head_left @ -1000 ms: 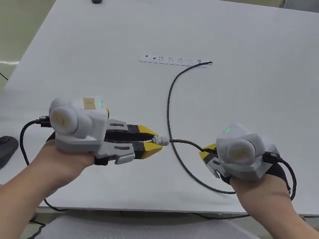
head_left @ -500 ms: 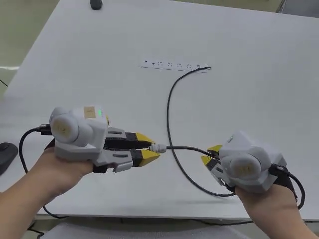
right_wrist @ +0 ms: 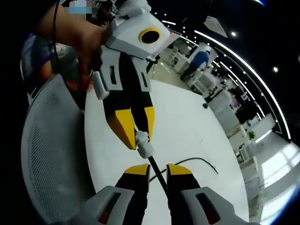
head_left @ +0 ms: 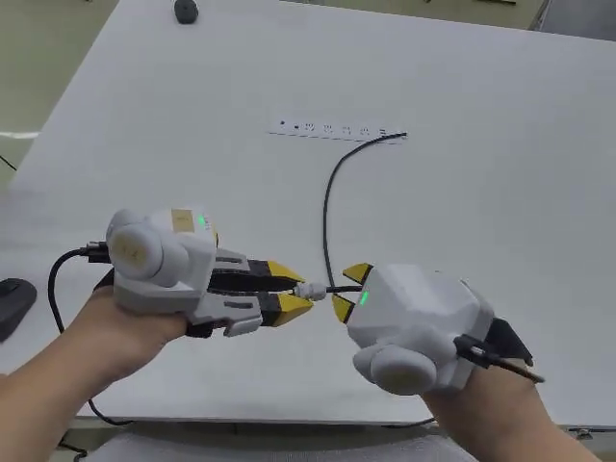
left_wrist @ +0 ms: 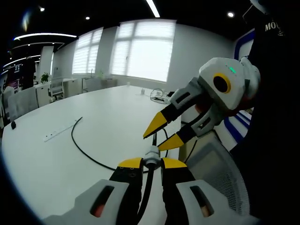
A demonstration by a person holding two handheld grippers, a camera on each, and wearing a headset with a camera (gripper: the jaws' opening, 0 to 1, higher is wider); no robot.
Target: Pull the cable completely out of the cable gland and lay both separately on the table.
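Note:
My left gripper point(head_left: 296, 289) is shut on the white cable gland point(head_left: 308, 289), held just above the table near its front edge. The black cable point(head_left: 325, 207) leaves the gland and loops away over the table to the far power strip. My right gripper point(head_left: 348, 291) faces the left one, open, its yellow tips straddling the cable right beside the gland. In the left gripper view the gland point(left_wrist: 151, 156) sits between my jaws, with the right gripper point(left_wrist: 153, 142) just ahead of it. In the right gripper view the cable runs between my jaws up to the gland point(right_wrist: 143, 145).
A white power strip point(head_left: 332, 128) lies mid-table on the white table point(head_left: 481, 144), with the cable's far end at it. A dark object point(head_left: 186, 10) sits at the far edge and another black one point(head_left: 12, 298) at the left. A mesh chair point(left_wrist: 211, 173) stands below the front edge.
My right gripper has slid left along the cable from about a hand's width away to right beside the gland. The left gripper has stayed almost still with the gland in it.

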